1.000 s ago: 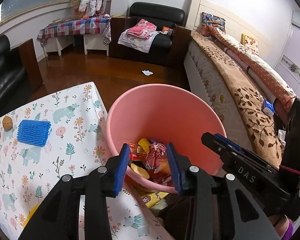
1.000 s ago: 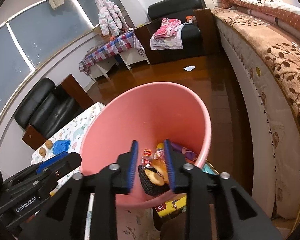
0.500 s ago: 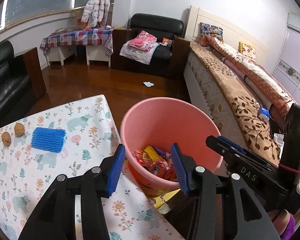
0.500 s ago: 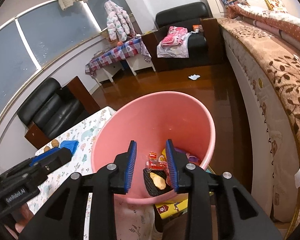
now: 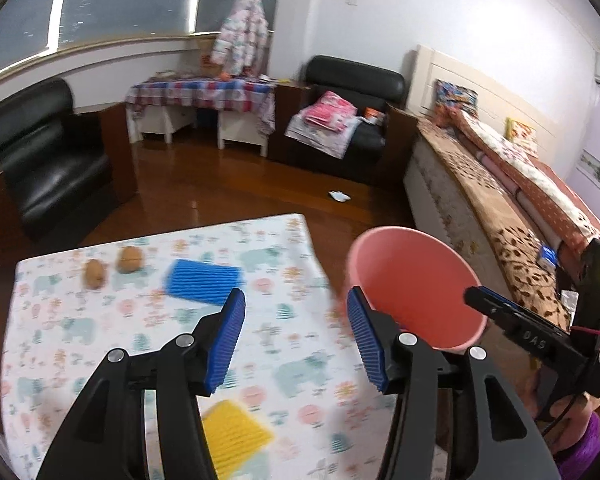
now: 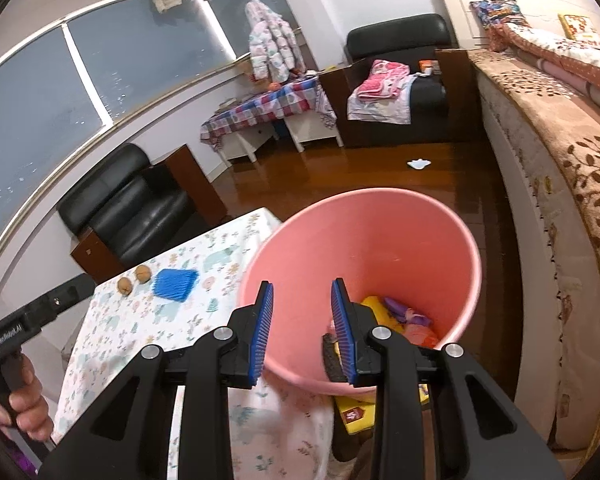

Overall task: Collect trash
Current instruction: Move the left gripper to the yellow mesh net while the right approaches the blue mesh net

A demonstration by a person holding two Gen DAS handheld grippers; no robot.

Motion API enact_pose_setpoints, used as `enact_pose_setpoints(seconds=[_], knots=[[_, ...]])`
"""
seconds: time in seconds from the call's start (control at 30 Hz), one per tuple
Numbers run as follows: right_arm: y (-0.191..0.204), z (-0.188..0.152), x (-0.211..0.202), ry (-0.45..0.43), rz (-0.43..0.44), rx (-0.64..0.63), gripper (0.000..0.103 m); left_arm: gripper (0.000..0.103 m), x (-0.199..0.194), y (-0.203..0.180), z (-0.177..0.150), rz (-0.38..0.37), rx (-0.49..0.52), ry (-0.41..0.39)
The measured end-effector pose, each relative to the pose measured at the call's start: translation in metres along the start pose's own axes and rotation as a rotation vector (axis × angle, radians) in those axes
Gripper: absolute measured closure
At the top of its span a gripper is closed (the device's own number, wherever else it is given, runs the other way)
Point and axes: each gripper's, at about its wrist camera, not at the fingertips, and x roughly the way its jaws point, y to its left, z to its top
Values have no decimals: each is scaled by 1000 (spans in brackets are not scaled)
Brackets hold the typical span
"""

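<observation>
A pink bin (image 6: 364, 240) stands beside the table's right edge and holds several wrappers (image 6: 404, 316); it also shows in the left wrist view (image 5: 416, 280). On the patterned tablecloth (image 5: 100, 328) lie a blue foam net (image 5: 204, 280), two walnuts (image 5: 130, 259) and a yellow item (image 5: 232, 440). My left gripper (image 5: 296, 340) is open and empty above the table, left of the bin. My right gripper (image 6: 302, 332) is open and empty over the bin's near rim. The net (image 6: 174, 282) and walnuts (image 6: 142, 273) also show in the right wrist view.
A bed (image 5: 500, 200) runs along the right, close to the bin. A black armchair (image 5: 48, 168) stands beyond the table at left. A white scrap (image 5: 339, 196) lies on the wooden floor. A yellow box (image 6: 352, 414) sits under the bin.
My left gripper has pulled back and swung left from over the bin to above the table, and its jaws stand wider. My right gripper has risen and drawn back a little, its jaws wider.
</observation>
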Motion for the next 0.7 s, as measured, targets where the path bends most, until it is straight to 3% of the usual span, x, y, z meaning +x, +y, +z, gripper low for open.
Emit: enact_pose_setpoints(seconds=[0.27, 0.47, 0.7], knots=[[33, -8, 6, 40, 53, -56, 72, 48, -22, 55, -34, 59, -45, 47], [47, -14, 9, 70, 54, -72, 72, 48, -8, 67, -66, 25, -19, 168], [60, -22, 13, 100, 46, -99, 72, 48, 14, 62, -91, -26, 50, 242]])
